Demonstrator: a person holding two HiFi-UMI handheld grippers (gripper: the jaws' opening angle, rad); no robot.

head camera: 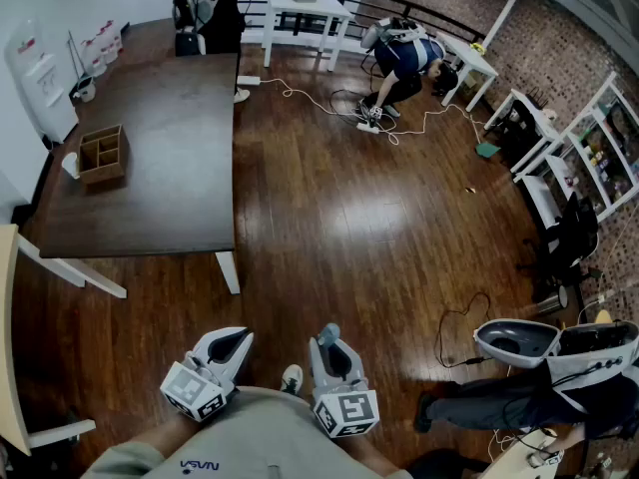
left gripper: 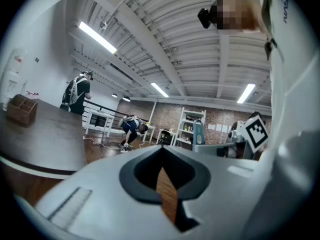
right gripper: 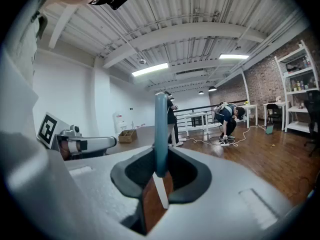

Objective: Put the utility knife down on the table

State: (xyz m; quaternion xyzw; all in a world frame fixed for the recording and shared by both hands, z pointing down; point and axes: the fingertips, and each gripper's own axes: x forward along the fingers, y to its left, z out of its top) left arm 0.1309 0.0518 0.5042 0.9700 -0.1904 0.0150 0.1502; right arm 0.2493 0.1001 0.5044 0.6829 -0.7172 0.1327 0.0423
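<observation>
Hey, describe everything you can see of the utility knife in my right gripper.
The utility knife is a slim teal-blue bar, plastic by its look, standing upright between the jaws of the right gripper, which are closed on its lower part. A pale strip shows below the grip; whether it is blade I cannot tell. It touches nothing else and is well short of the dark table.

the utility knife (right gripper: 160, 129) is teal blue. the left gripper (head camera: 232, 343) and right gripper (head camera: 334, 352) are pale grey with dark insides, each with a cube of black-and-white square markers. the bench (head camera: 150, 168) is dark brown. the floor (head camera: 379, 218) is glossy reddish-brown planks.
</observation>
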